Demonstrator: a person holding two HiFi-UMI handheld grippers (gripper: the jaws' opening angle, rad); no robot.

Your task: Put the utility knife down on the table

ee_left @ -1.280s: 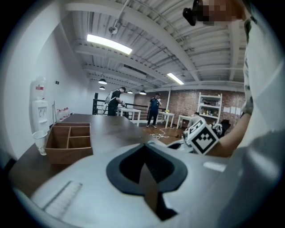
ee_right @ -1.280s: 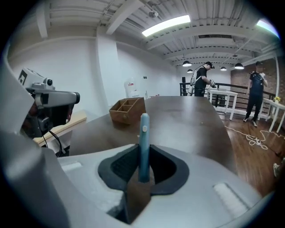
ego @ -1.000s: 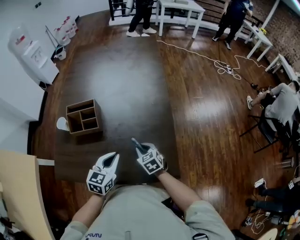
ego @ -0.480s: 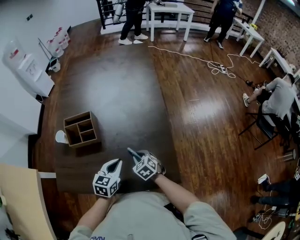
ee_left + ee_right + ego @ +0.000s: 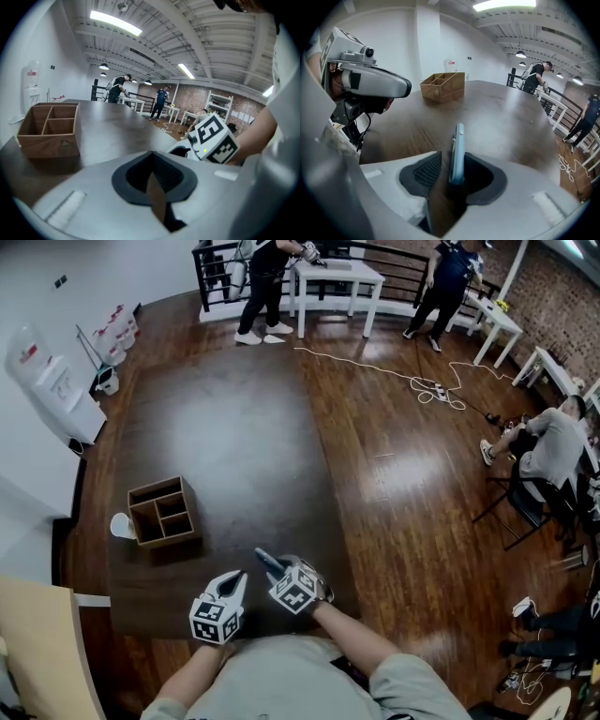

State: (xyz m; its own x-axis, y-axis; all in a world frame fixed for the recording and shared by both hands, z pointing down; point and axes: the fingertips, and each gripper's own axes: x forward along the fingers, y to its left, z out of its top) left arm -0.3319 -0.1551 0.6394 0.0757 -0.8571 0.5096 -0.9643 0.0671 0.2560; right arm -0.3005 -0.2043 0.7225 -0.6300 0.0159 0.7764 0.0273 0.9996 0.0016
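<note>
The utility knife [image 5: 457, 149], a slim light-blue tool, is seen standing on its edge between the jaws of the right gripper [image 5: 278, 570], low in the centre of the right gripper view. Those jaws are opening: a clear gap is seen between the knife and the pad at frame left, while the knife is seen lying close against the pad at frame right. In the head view the knife's dark tip is seen jutting from the gripper toward the upper left, low over the near edge of the dark table [image 5: 234, 427]. Just to the left of it in that view the left gripper [image 5: 233, 577] is held over the same edge; its jaws are brought together at the tips, and nothing is held between them. Farther toward the left of the table a wooden compartment box [image 5: 161, 512] is set, well apart from both grippers.
</note>
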